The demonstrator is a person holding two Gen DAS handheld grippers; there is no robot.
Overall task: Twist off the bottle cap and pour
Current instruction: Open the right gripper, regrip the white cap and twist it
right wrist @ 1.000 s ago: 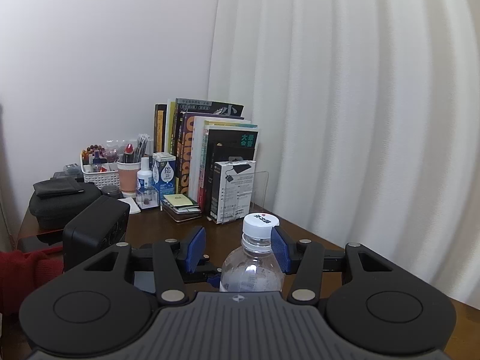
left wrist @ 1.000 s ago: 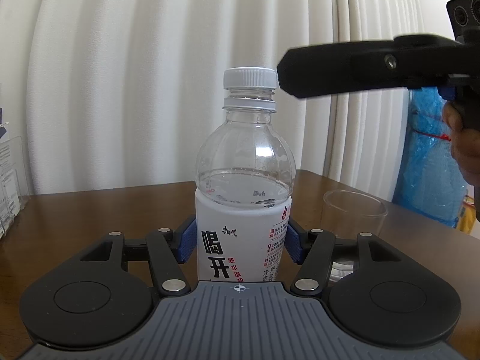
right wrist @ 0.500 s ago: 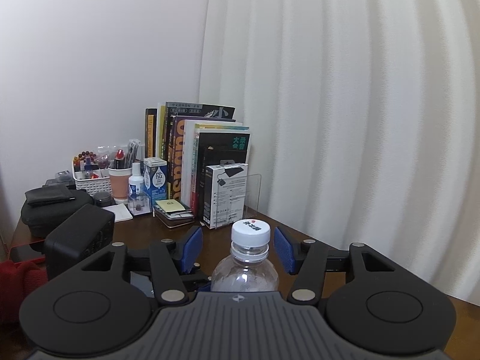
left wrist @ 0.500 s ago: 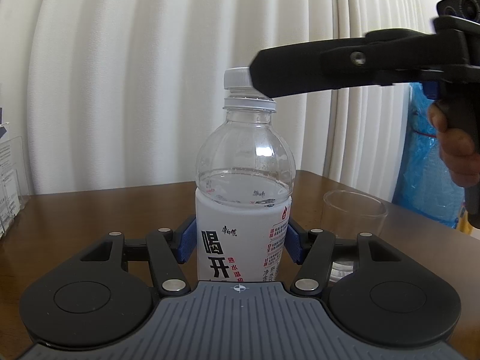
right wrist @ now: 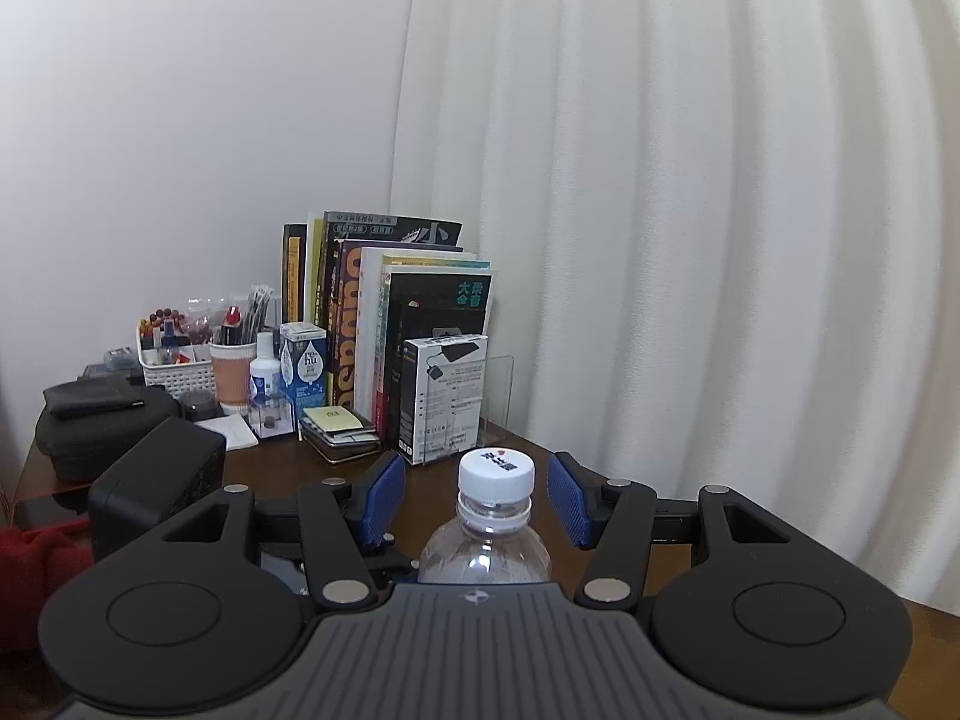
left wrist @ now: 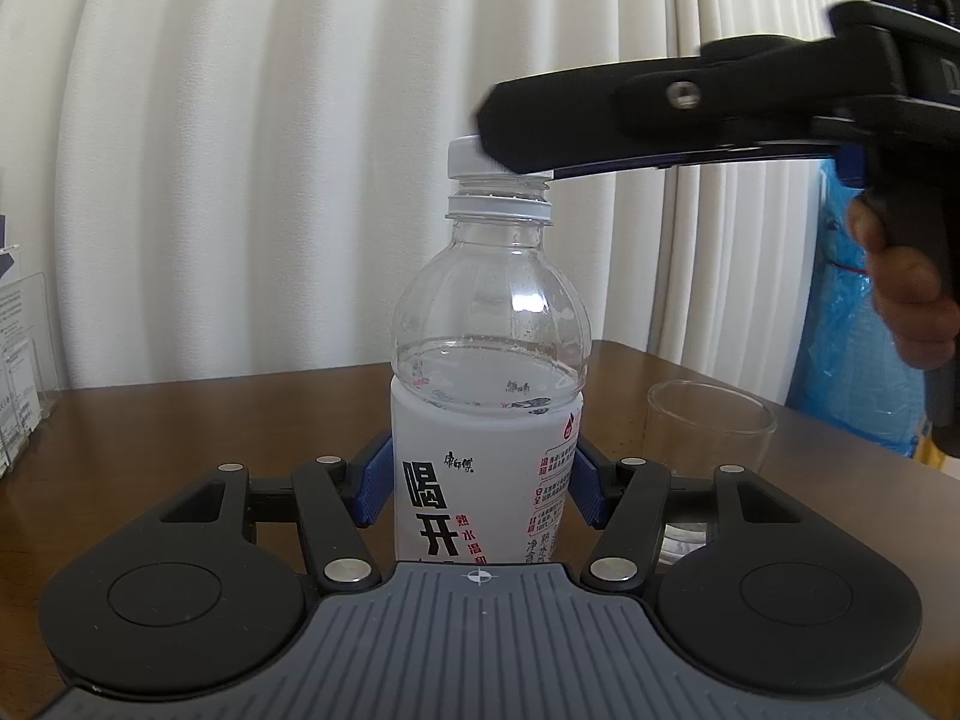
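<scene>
A clear water bottle [left wrist: 489, 324] with a white label stands upright on the brown table, partly filled. My left gripper [left wrist: 480, 480] is shut on its labelled body, blue pads against both sides. Its white cap [left wrist: 465, 157] is on the neck, half hidden by my right gripper, which reaches in from the right. In the right wrist view the cap [right wrist: 496, 469] sits between the blue pads [right wrist: 384, 498] of my open right gripper [right wrist: 477, 498], with a gap on each side. A clear empty cup [left wrist: 708, 426] stands right of the bottle.
Books [right wrist: 390, 324], boxes, a white basket [right wrist: 174, 372] of small items and a black case [right wrist: 96, 426] crowd the table's far end. White curtains [left wrist: 270, 150] hang behind the table. A blue plastic bag [left wrist: 852, 348] stands past the right table edge.
My right gripper has moved left and forward, so the cap now lies between its open pads. The left gripper and bottle have not moved.
</scene>
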